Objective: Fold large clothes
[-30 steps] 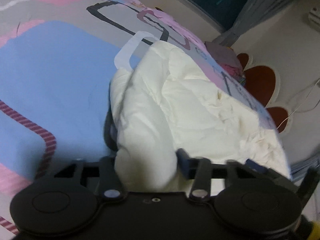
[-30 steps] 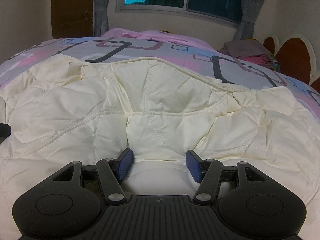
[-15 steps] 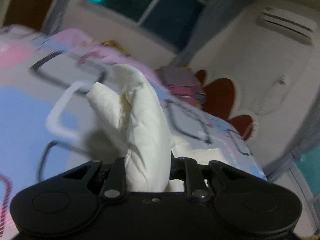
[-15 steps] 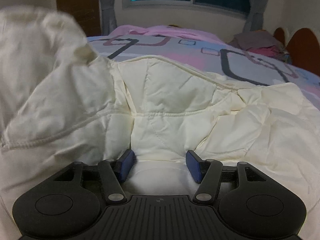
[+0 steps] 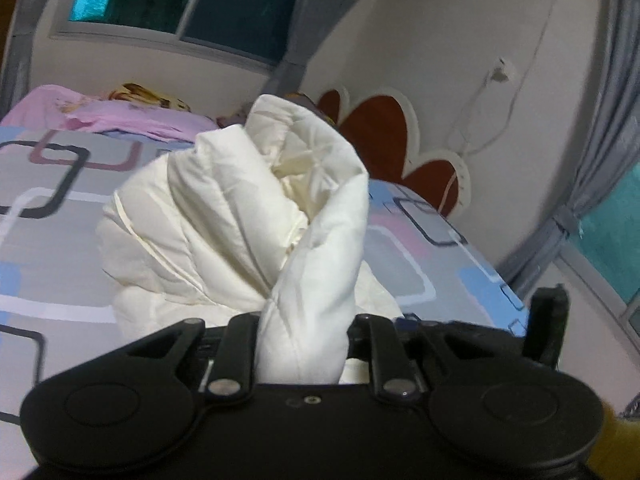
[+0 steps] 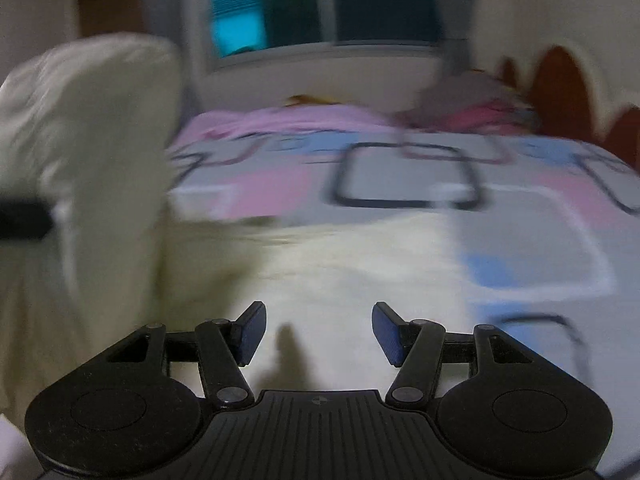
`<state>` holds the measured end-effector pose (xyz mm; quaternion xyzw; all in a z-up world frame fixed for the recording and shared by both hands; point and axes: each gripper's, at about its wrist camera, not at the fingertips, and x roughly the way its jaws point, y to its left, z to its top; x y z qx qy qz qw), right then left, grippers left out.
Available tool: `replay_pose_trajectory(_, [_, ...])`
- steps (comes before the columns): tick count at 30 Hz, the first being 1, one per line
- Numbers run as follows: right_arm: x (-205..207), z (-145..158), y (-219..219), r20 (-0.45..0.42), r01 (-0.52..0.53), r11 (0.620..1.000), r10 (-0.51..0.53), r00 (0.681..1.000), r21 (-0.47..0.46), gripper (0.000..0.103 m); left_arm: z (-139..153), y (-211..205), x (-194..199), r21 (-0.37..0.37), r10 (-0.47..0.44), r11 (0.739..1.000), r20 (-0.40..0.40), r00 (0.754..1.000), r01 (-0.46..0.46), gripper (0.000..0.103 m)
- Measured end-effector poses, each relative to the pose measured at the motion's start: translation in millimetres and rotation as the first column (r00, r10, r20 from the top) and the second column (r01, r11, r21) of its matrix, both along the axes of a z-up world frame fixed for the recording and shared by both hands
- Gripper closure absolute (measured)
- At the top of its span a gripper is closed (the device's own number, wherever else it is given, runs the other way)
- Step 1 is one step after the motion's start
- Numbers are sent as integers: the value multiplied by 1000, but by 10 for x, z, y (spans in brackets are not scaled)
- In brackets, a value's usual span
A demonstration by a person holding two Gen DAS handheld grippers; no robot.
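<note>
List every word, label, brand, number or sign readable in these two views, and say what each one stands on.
None can be read.
A small round mark on the black body of the right tongs: too small to read.
The bedspread carries only rounded-square patterns, no lettering.
The cream padded garment shows no label.

The left gripper (image 5: 302,344) has clamped and lifted the cream jacket (image 5: 256,216) (bunched upright), clearing the bedspread (image 6: 400,184).
</note>
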<state>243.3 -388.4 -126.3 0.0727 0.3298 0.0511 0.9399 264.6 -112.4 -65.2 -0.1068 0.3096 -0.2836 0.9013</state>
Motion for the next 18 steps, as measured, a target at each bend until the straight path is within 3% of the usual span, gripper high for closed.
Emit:
replay_pose_trajectory(3, [17,-151,-322,-68,65,998,-63,996,19,45,-95,-173,-5,11,-31,999,-11,999,31,85])
replay_pose_trajectory(6, [100,-361,-466,-149,43,986,-19,989,162,45,-188,-374,-1,27,-67,997,-24,997,68,85])
replay_pose_trajectory(7, [119,-393,-468,-150,25,980,5,989,198,60,-215,-421,-9,38,-80,996,-26,996,81,85])
replay_pose_trajectory(8, [126,-406,-460,-146,13,978,18,989,210,66,-260,-521,-5,48,-95,994,-28,995,96,85])
replay_pose_trajectory(14, [168,-456,-490,-138,-29,963,68,988,269,69,-509,-943,12,83,-139,986,-61,988,144,85])
replay_pose_trajectory(18, [133,-509,-466,-131,-81,972,112,985,222,69,-700,-1160,19,134,-131,981,-63,989,139,85])
